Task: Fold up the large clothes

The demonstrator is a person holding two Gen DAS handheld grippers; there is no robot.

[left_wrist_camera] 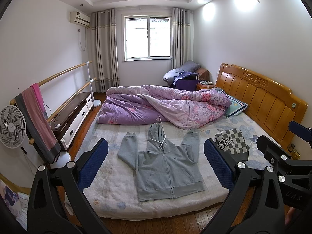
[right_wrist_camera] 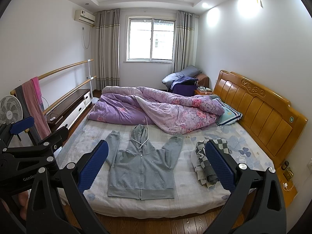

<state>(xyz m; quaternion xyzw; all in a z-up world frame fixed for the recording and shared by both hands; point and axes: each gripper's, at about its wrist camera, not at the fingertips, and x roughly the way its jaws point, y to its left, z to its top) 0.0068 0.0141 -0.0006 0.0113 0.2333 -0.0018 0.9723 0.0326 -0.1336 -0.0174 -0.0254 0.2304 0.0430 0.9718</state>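
Now both claws hang wide apart and empty: left claw point(left_wrist_camera: 156, 164), right claw point(right_wrist_camera: 157, 167). Ahead, between their fingers, the grey zip-up cotton hoodie point(left_wrist_camera: 165, 163) lies spread flat on the bed point(left_wrist_camera: 109, 177). Right of it sits a folded checkered garment point(right_wrist_camera: 206, 159); beyond, a rumpled purple floral quilt point(left_wrist_camera: 156, 105).

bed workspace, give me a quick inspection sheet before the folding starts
surface: bed, near half free
job's things: grey hoodie laid flat, zipped, sleeves spread; checkered garment already folded beside it
clutter: purple quilt bunched on far half; pillow
grippers: left tool and right tool open, holding nothing, above the bed edge
cables: white hoodie drawstring; a cable on the bedside stand
surroundings: headboard, fan, wooden rail with draped cloth
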